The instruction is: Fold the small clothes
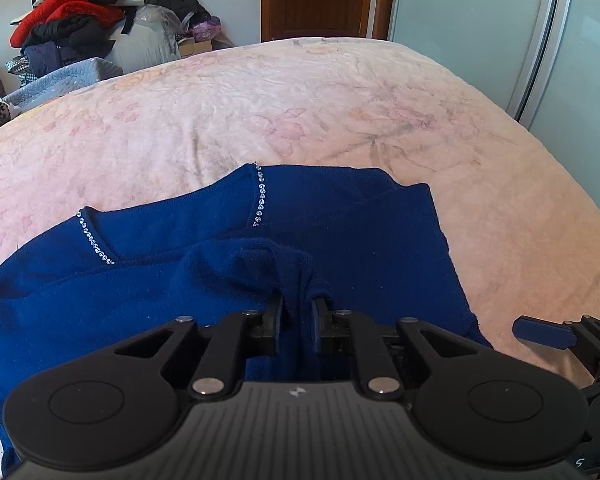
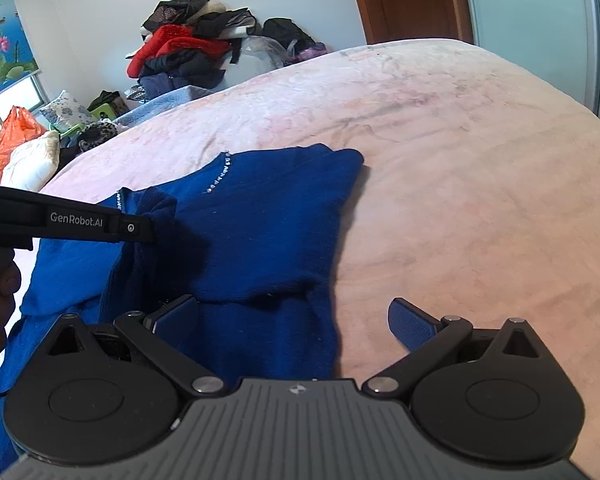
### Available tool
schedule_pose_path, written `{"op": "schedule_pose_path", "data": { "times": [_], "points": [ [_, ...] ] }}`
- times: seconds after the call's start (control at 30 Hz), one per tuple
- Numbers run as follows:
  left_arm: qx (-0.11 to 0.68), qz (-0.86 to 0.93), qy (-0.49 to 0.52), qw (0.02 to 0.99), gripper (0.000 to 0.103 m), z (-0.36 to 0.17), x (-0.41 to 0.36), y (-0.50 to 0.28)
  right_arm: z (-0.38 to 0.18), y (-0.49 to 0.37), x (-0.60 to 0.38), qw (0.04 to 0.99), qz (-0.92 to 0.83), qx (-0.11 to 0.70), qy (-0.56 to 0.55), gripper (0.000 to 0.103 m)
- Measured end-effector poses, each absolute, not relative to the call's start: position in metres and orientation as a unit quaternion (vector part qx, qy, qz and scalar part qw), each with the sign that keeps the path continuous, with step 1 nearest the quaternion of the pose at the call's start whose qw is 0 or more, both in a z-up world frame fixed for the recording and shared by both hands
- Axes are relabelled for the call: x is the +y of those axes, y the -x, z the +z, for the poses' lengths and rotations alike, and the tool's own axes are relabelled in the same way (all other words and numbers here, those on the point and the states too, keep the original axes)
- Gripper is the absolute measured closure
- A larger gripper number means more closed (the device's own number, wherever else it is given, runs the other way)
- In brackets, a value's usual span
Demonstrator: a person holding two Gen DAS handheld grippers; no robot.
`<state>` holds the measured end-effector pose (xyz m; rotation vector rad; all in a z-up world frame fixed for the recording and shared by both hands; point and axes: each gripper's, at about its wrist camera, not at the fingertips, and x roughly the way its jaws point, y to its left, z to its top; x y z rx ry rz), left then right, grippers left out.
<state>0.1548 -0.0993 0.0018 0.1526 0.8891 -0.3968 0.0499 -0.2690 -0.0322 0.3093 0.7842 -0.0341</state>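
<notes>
Blue knit top (image 1: 340, 240) lay spread on the pink bedspread (image 1: 260, 100), a bunched fold clamped in the left gripper (image 1: 298, 320), while the right gripper (image 2: 292, 320) hovered with jaws wide apart over its edge.

A deep-blue knit top (image 1: 352, 240) lies partly folded on the pink bedspread (image 1: 260, 100) — rhinestone lines trimming its neckline, one fold bunched up.

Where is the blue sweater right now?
The blue sweater lies on the pink bedspread, low and centre in both views, with a bunched fold pinched in the left gripper.
</notes>
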Motion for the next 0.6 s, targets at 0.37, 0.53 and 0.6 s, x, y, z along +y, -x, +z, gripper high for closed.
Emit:
{"op": "schedule_pose_path", "data": {
  "times": [0.37,0.53,0.6],
  "points": [
    [0.394,-0.212,-0.095,0.889,0.005,0.008,-0.117,-0.145,-0.034,-0.049,-0.274,0.911,-0.025,0.385,-0.146,0.001],
    [0.346,-0.221,-0.129,0.903,0.005,0.026,-0.134,-0.132,-0.036,-0.049,-0.276,0.911,-0.031,0.386,-0.142,0.001],
    [0.32,-0.216,-0.111,0.916,0.005,0.039,-0.122,-0.131,-0.035,-0.048,-0.278,0.912,-0.036,0.384,-0.143,0.001]
  ]
}}
